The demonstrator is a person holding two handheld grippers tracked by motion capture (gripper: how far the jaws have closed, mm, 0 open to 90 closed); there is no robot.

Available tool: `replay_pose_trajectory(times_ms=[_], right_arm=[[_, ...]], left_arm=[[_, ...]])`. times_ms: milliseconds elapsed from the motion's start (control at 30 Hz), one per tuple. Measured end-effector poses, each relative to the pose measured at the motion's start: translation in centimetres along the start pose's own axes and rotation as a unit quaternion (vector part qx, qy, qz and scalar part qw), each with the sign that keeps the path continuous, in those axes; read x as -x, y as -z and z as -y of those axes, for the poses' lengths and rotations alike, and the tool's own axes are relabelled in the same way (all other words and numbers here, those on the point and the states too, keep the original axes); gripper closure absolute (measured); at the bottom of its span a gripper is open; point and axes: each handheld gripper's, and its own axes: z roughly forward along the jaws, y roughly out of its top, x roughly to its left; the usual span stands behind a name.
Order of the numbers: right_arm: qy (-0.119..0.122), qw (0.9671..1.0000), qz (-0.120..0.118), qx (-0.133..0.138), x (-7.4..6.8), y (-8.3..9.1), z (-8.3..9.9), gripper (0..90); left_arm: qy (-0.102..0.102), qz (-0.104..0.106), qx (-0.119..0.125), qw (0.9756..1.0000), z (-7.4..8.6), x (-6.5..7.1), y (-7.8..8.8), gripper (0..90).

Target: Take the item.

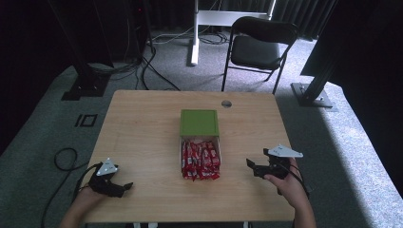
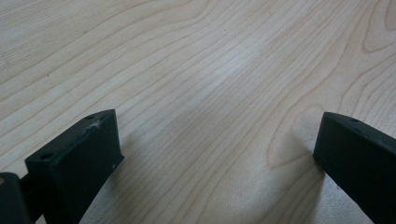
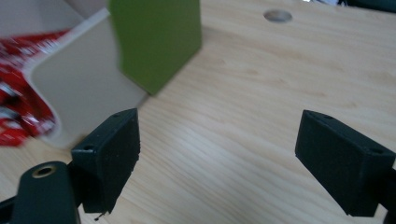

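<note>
Left gripper (image 1: 124,187) sits low at the near-left corner of the table (image 1: 142,123), jaws spread wide with nothing between them; its own view looks straight down onto bare wood grain, so it's parked rather than working. Right gripper (image 1: 250,166) is at the near-right side, also gaping and empty, held a bit above the surface and aimed inward toward the centre. In the right gripper view the box wall and the green lid (image 3: 156,39) sit just ahead and left of the left jaw, not touching it, so that hand looks like the one lined up to go in first. The white box (image 1: 200,159) lies mid-table, between the two grippers and well apart from both, its long axis running away from the person. It's packed with red snack packets (image 1: 199,160), some spilling over the near end. The green lid covers only the far part of the box in the high view; whether it's hinged, slid back or just resting there I can't tell. My read: both tools are staged symmetrically either side of the box because the job needs two of them, one to steady the box or lid, the other to handle packets. Nothing gripped yet. A round cable hole (image 1: 226,103) sits at the far edge, a folding chair (image 1: 259,45) beyond the table; neither matters here.
</note>
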Motion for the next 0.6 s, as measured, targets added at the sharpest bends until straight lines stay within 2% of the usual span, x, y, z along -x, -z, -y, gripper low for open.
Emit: replay_pose_trajectory(times_ms=[167,600], right_arm=[[0.000,0.9998,-0.014,0.016,-0.8,-0.1,-1.2,14.0],[0.024,0.9977,-0.051,0.037,-3.7,-1.3,-4.2,13.9]], left_arm=[[0.000,0.000,0.001,1.0000,0.0,0.0,0.0,1.5],[0.000,0.000,0.001,1.0000,0.0,0.0,0.0,1.5]])
